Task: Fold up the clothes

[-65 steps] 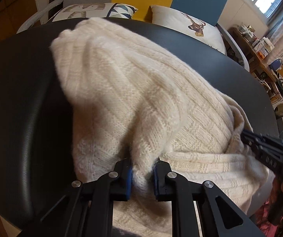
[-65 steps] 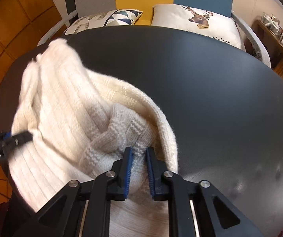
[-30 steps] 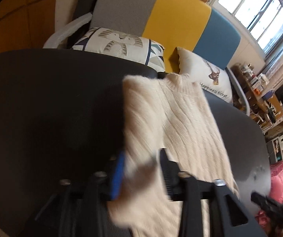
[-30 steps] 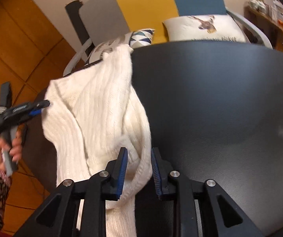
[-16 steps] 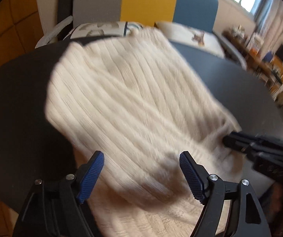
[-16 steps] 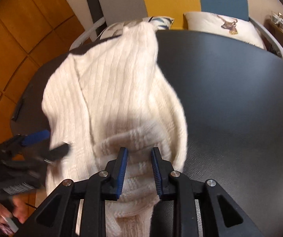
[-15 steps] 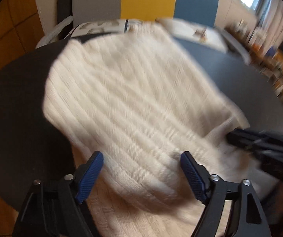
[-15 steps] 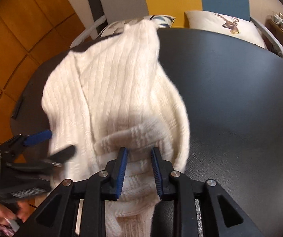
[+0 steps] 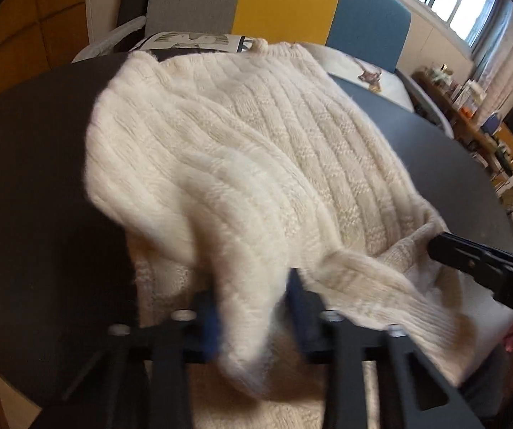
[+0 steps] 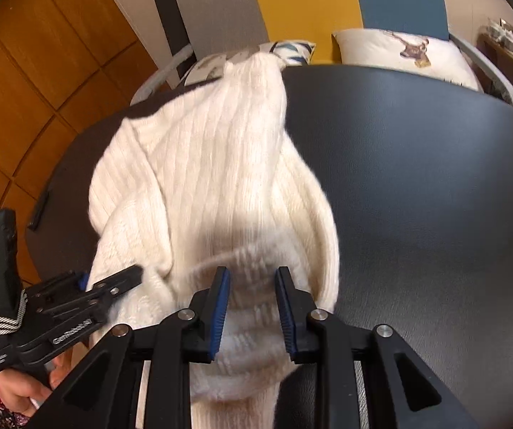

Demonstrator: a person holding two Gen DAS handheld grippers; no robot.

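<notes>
A cream knitted sweater lies spread lengthwise on the near part of a dark round table, its far end reaching the table's far edge and its near end hanging over the edge by the person. The left gripper is closing its jaws around a raised fold of knit at the near left. The right gripper stands narrowly open with its pads pressed on a bunched, ribbed part. Judging by this, folding has barely started: the sweater is laid out but rumpled, and no clean fold shows yet. Beyond the table stand a grey, yellow and blue chair with cushions, wood panelling and a window.
</notes>
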